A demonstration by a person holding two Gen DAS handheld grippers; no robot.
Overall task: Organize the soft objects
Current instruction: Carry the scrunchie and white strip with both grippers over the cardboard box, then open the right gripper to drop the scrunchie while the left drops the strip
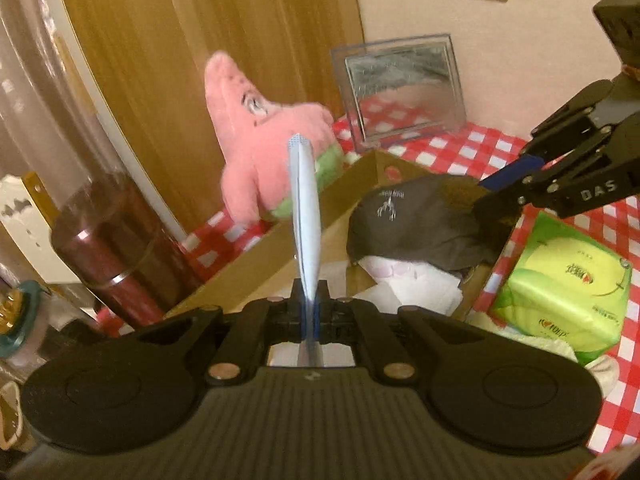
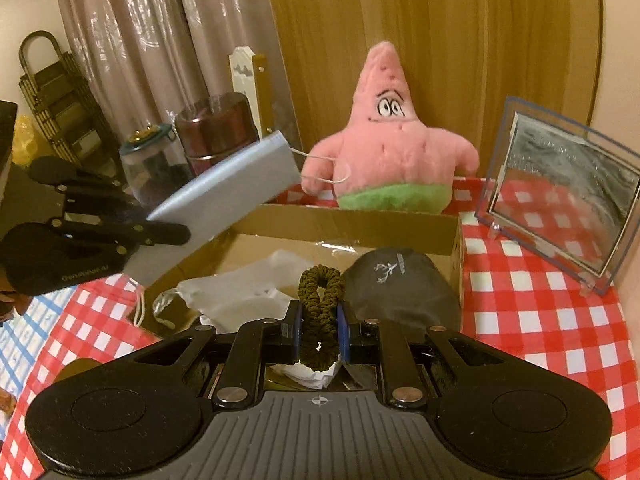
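My left gripper [image 1: 309, 304] is shut on a light blue face mask [image 1: 305, 216], held edge-on above the cardboard box [image 1: 256, 256]. From the right wrist view the mask [image 2: 228, 188] hangs over the box's left rim [image 2: 344, 220], held by the left gripper [image 2: 160, 232]. My right gripper [image 2: 319, 332] is shut on a dark olive scrunchie [image 2: 320, 300] over the box. The right gripper [image 1: 492, 196] also shows in the left wrist view, above a dark grey cap [image 1: 416, 220]. The cap [image 2: 400, 288] and white cloths [image 2: 236, 292] lie inside the box.
A pink starfish plush [image 2: 392, 152] stands behind the box on the red checked tablecloth [image 2: 540, 320]. A clear framed mirror [image 2: 560, 200] leans at the right. A green tissue pack [image 1: 564, 284] lies right of the box. Jars [image 2: 216, 132] stand at the left.
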